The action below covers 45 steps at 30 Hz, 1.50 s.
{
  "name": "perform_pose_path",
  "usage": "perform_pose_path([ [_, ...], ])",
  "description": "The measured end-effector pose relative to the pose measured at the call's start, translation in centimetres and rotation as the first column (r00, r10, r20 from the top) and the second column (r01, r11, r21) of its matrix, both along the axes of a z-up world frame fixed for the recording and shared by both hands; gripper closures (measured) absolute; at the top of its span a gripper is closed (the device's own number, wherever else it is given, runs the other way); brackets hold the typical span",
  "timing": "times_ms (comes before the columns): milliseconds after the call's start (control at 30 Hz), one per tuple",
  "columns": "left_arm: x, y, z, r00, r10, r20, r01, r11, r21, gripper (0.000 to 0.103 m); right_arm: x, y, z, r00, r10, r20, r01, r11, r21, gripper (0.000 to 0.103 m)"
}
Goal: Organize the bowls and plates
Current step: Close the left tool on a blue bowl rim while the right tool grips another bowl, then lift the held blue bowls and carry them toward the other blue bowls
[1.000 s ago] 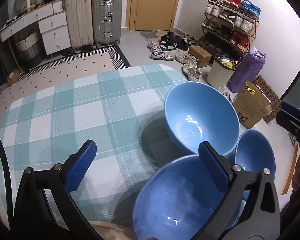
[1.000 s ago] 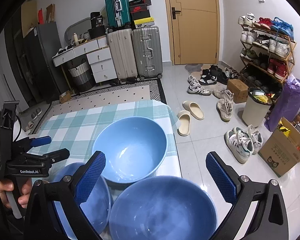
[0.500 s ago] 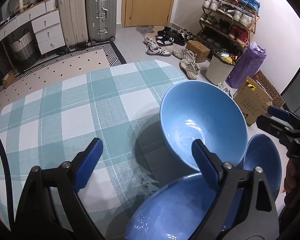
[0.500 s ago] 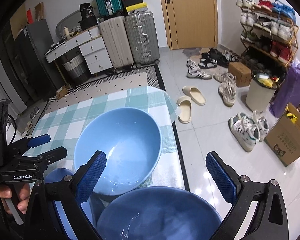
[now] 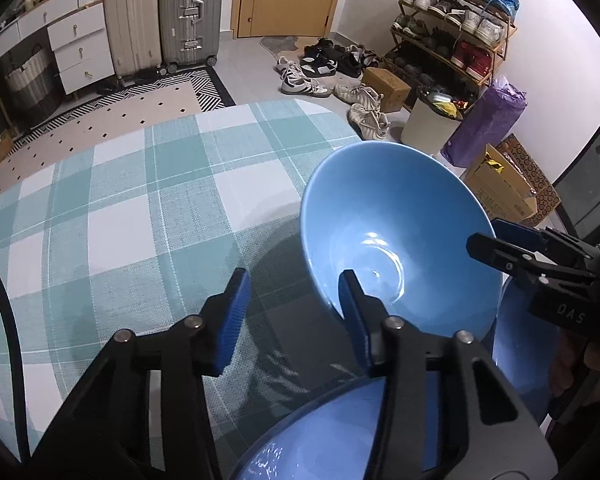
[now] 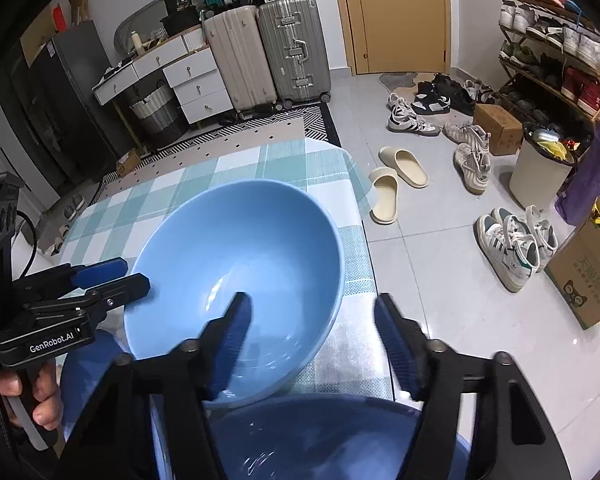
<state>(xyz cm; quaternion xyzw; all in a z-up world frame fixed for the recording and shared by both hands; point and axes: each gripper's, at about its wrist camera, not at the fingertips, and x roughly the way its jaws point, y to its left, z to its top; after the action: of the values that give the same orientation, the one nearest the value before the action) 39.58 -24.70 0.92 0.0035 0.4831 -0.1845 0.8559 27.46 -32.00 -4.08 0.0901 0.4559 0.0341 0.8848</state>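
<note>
My left claw (image 5: 292,312) hangs over the table (image 5: 140,208), its jaws part open after just closing in. Its right pad (image 5: 350,312) sits in front of the near rim of the light bowl (image 5: 392,240); its left pad is over bare checked cloth. I cannot tell whether the right pad touches the rim, and nothing is pinched between the 2 pads.

My right claw (image 6: 310,340) is also part open, its jaws having just been closing. Its left pad (image 6: 230,344) reaches down inside the light bowl (image 6: 236,264) by the near wall, and the right pad is outside over the cloth, so the bowl's near rim lies between them. The pads do not press on it as far as I can see.

There are 3 blue bowls near the table's right edge. The light bowl stands farthest from me. A darker bowl (image 5: 340,436) sits just under my left claw, and another dark bowl (image 6: 320,436) lies under my right claw, close beside the light one.

A hand (image 6: 36,392) grips the left claw's handle at the edge of the right view.
</note>
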Motion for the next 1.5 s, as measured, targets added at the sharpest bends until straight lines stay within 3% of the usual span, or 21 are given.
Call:
perform_pose_path([
  [367, -0.2, -1.3, 0.0, 0.999, -0.043, 0.001, 0.043, 0.999, -0.002, 0.085, -0.1, -0.5, -1.0, 1.000, -0.011, -0.013, 0.011, 1.000, -0.010, 0.072],
  [567, -0.4, -2.0, 0.2, 0.998, -0.057, 0.013, 0.057, 0.998, 0.024, 0.088, -0.2, -0.4, -1.0, 1.000, -0.005, -0.005, 0.005, 1.000, -0.016, 0.084],
  [1500, -2.7, -0.9, 3.9, 0.994, -0.034, 0.099, 0.037, 0.999, -0.027, 0.088, -1.8, 0.2, 1.7, 0.994, -0.008, 0.112, 0.013, 0.999, -0.048, 0.084],
])
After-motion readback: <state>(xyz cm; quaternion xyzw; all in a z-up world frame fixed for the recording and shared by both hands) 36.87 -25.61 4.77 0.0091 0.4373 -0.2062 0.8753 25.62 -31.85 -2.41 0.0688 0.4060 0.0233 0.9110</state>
